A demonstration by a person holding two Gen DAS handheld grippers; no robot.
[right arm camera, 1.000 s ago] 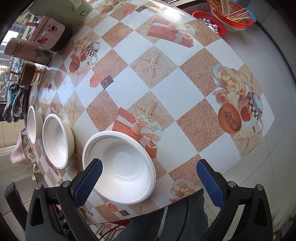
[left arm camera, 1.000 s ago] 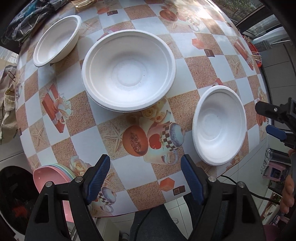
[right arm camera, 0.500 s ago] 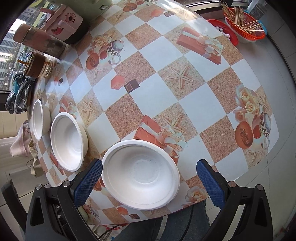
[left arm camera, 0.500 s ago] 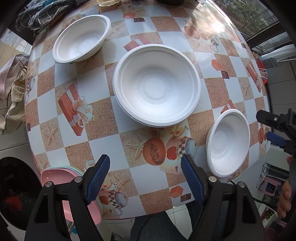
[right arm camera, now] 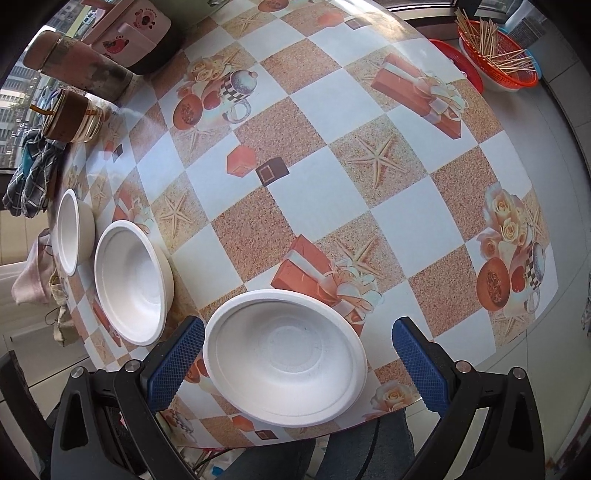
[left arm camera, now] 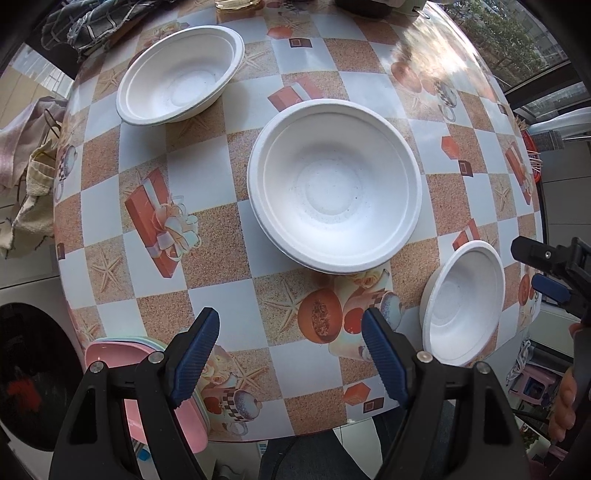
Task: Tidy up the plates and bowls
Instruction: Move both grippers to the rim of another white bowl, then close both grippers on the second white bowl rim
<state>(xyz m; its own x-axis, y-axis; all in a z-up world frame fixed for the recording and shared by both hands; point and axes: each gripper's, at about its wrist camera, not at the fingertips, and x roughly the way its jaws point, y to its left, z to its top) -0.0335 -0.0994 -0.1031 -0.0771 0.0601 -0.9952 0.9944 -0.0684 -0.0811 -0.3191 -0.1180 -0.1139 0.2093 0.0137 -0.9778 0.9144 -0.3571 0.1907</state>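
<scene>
Three white foam bowls sit on a patterned tablecloth. In the left wrist view a large bowl (left arm camera: 334, 192) is in the middle, a smaller one (left arm camera: 181, 75) at far left, another (left arm camera: 463, 304) at the near right edge. My left gripper (left arm camera: 290, 352) is open and empty above the table's near edge. In the right wrist view my right gripper (right arm camera: 297, 363) is open, its fingers either side of the near bowl (right arm camera: 284, 360), above it. The large bowl (right arm camera: 129, 282) and far bowl (right arm camera: 70, 230) lie to its left.
A stack of pink and pastel plates (left arm camera: 129, 354) sits at the near left edge. Jars and a pink box (right arm camera: 129, 27) stand at the far side, a checked cloth (right arm camera: 31, 177) at far left. A red basket of sticks (right arm camera: 495, 55) sits beyond the right edge.
Both grippers have pulled back and risen, so more of the table shows in each view. The bowls have not moved. Both grippers stay open.
</scene>
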